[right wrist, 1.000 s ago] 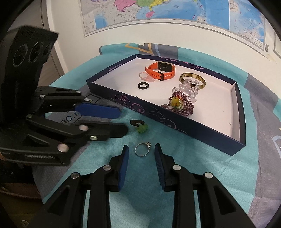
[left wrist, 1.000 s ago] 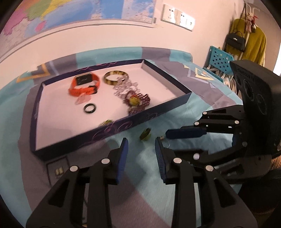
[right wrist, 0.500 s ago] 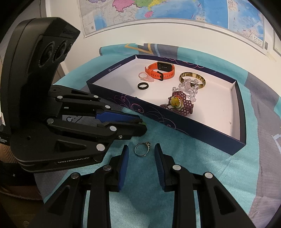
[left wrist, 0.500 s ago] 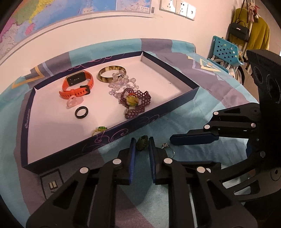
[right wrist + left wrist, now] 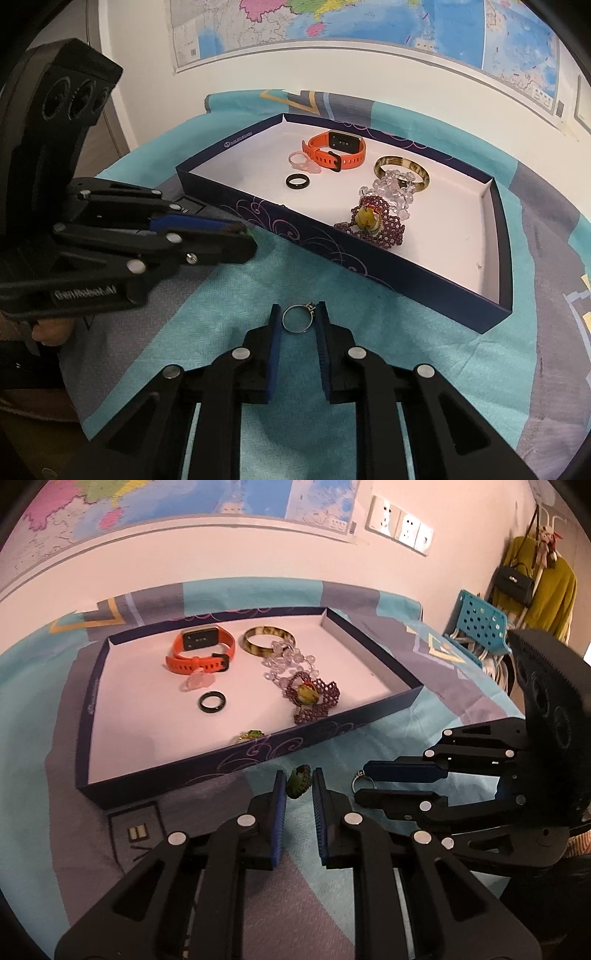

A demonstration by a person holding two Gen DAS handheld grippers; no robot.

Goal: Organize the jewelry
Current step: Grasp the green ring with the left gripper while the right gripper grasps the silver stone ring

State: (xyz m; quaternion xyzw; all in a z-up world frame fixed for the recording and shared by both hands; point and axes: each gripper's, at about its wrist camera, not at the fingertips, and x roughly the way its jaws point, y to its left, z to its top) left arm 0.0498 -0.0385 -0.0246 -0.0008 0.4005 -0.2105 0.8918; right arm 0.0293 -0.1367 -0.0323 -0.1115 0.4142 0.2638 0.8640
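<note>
A small green ring [image 5: 298,783] sits between the blue pads of my left gripper [image 5: 298,775], which is shut on it just in front of the tray's near wall. From the right wrist view, the left gripper [image 5: 245,236] shows a speck of green at its tips. My right gripper [image 5: 297,310] has its jaws closing on a silver ring [image 5: 308,307] that lies on the teal cloth, pads against its sides. The navy tray [image 5: 258,753] holds an orange watch [image 5: 201,653], a bangle [image 5: 267,644], a maroon beaded piece [image 5: 314,698] and a black ring [image 5: 212,703].
Inside the tray also lie a clear bead bracelet [image 5: 288,661], a pink ring [image 5: 195,677] and a green-gold ring [image 5: 251,734] by the near wall. The right gripper [image 5: 360,784] reaches in beside the left. A blue basket [image 5: 480,622] stands at the back right.
My left gripper moved up to the green ring and its jaws narrowed onto it. The right gripper stayed over the silver ring and its jaws narrowed around it.
</note>
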